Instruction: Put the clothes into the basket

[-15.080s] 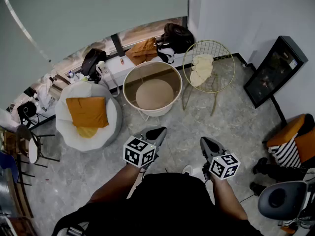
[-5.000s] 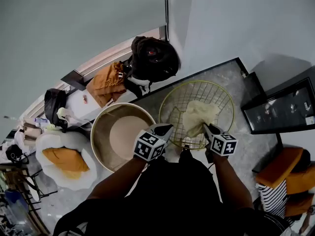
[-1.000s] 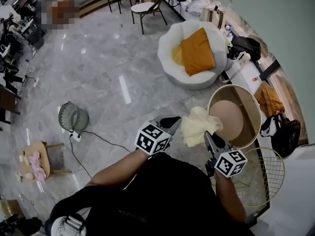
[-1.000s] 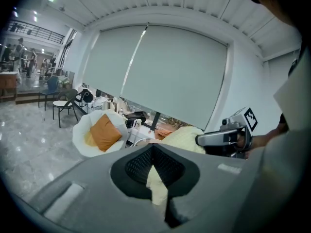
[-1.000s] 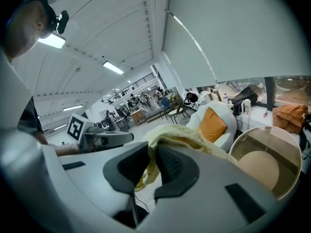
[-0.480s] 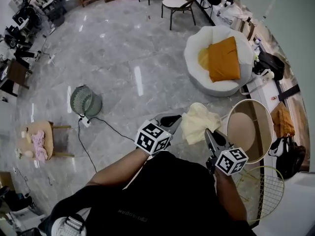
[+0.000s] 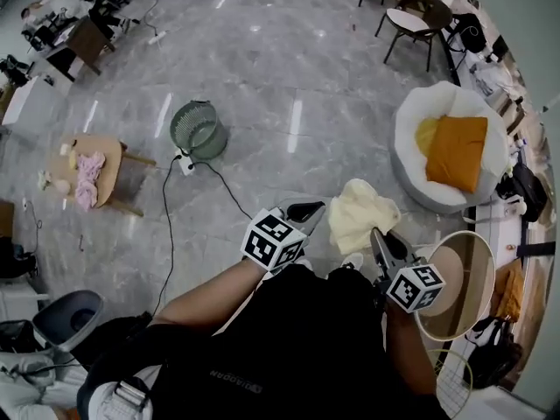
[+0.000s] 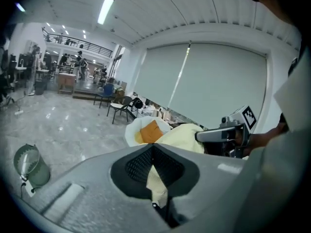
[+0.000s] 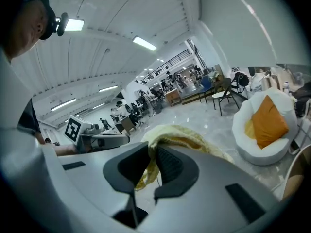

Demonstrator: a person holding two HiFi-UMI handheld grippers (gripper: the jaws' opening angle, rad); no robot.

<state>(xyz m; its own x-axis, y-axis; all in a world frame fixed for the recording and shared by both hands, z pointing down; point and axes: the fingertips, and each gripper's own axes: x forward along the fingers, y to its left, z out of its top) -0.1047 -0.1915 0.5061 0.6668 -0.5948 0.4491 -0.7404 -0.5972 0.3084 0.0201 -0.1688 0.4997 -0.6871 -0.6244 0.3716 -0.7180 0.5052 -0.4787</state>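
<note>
Open floor (image 7: 289, 86) ahead; green wire basket (image 7: 197, 129), cable (image 7: 220, 188) left; white seat (image 7: 420, 112) right.

marble floor (image 7: 289, 42) under me: green wire basket (image 7: 198, 129), power strip (image 7: 185, 161) beside it, low wooden stool (image 7: 109, 156), white beanbag (image 7: 409, 138), round tan tub (image 7: 455, 285).

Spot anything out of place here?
Yes: pink clothes lie heaped on a small wooden table at the left, far from the basket, and a black cable trails loose across the floor. The left gripper and right gripper grip a yellow cloth.
</note>
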